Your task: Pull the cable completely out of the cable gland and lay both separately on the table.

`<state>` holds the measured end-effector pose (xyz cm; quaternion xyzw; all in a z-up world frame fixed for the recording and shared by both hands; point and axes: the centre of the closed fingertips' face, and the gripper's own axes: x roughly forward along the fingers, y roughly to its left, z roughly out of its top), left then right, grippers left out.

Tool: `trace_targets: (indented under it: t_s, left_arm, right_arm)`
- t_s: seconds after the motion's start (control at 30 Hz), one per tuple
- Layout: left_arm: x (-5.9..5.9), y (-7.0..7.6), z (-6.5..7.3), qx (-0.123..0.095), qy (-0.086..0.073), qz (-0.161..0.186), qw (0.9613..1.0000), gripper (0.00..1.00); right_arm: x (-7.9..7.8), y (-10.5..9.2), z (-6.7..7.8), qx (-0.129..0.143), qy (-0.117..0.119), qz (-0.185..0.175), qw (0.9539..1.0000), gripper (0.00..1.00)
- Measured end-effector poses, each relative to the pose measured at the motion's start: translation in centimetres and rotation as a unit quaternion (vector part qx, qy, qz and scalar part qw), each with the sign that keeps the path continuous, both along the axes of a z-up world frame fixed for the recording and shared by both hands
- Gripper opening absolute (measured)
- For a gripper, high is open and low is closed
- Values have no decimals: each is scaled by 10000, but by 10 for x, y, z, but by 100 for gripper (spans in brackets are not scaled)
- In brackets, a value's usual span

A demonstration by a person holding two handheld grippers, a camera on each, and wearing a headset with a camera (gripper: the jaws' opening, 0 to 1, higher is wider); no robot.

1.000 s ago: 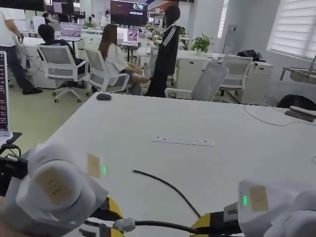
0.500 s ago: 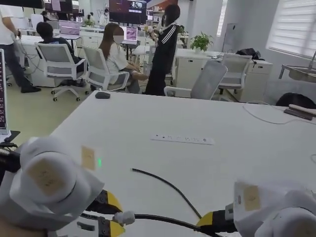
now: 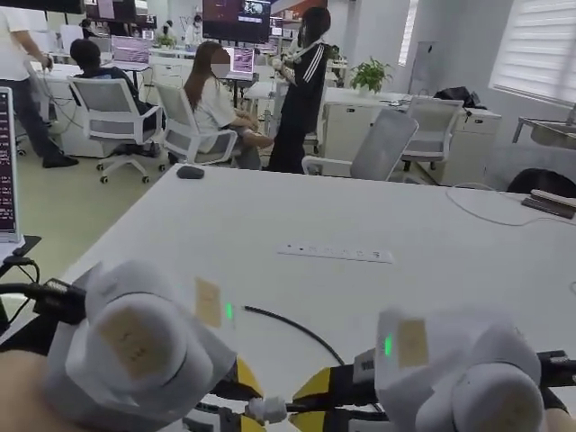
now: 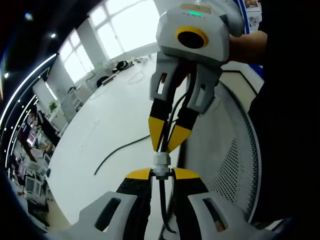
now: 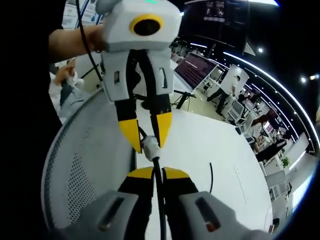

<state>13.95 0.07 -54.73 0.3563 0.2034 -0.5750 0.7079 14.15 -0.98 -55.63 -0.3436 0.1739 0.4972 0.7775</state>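
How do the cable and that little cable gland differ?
The cable gland is white and stubby; the cable is black, thin and long. The left gripper clamps the gland; the right gripper clamps the cable. The cable's free end lies on the table; the gland is held aloft. They are joined, cable through gland.

No text, label, brand or number is readable.

- The white cable gland point(image 3: 267, 409) is hanging at the near side, threaded on the cable point(image 3: 301, 333).
- The thin black cable is curving away, its free end lying farther out on the desk point(image 3: 360, 216).
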Motion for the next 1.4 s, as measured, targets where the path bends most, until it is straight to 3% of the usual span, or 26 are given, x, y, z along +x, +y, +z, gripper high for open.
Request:
trace_targets:
  t_s: [0.2, 0.4, 0.53, 0.6, 0.77, 0.83, 0.87, 0.93, 1.07, 1.13, 1.17, 1.2, 1.27, 1.3, 1.33, 1.37, 1.4]
  left_arm:
    - [4, 9, -5, 53, 33, 107, 9999, 16]
    - [3, 6, -8, 95, 55, 95, 9999, 16]
    - [9, 10, -10, 147, 26, 196, 9997, 16]
    - [12, 16, -11, 202, 29, 266, 9994, 16]
    - [19, 26, -11, 215, 50, 421, 9989, 16]
    - [20, 29, -12, 223, 54, 465, 9987, 16]
    - [21, 30, -13, 239, 55, 486, 9985, 16]
    - [22, 31, -14, 258, 68, 497, 9984, 16]
    - [21, 31, -15, 263, 87, 497, 9984, 16]
    - [21, 31, -15, 260, 92, 491, 9984, 16]
    - [22, 31, -15, 259, 95, 490, 9984, 16]
    - [22, 31, -15, 260, 96, 489, 9984, 16]
    - [23, 31, -15, 262, 89, 492, 9984, 16]
    - [23, 30, -15, 254, 90, 496, 9984, 16]
    - [24, 30, -14, 250, 95, 501, 9984, 16]
    - [24, 30, -14, 250, 87, 503, 9984, 16]
    - [24, 30, -14, 251, 85, 504, 9984, 16]
  right_arm:
    - [-2, -9, -5, -62, 34, -127, 9999, 3]
    - [-2, -10, -7, -105, 66, -147, 9998, 3]
    - [-1, -21, -5, -222, 135, -222, 9994, 13]
    - [0, -32, 4, -107, 199, -358, 9991, 15]
    - [0, -63, 38, 603, 368, -682, 9952, 22]
    - [2, -78, 58, 1157, 440, -844, 9887, 22]
    - [5, -88, 71, 1526, 432, -963, 9826, 22]
    - [11, -107, 82, 1945, 432, -1252, 9719, 20]
    - [31, -160, 82, 2123, 311, -2123, 9534, 19]
    - [41, -189, 73, 2166, 324, -2693, 9378, 19]
    - [45, -206, 60, 2043, 412, -3081, 9283, 19]
    - [47, -219, 48, 1833, 433, -3283, 9256, 18]
    - [45, -245, 10, 1247, 790, -3776, 9141, 18]
    - [42, -253, -14, 1094, 1099, -3919, 9068, 20]
    - [40, -256, -29, 1038, 1306, -3995, 9014, 21]
    - [35, -255, -47, 977, 1631, -3997, 8967, 20]
    - [29, -257, -71, 740, 1877, -3889, 8989, 19]
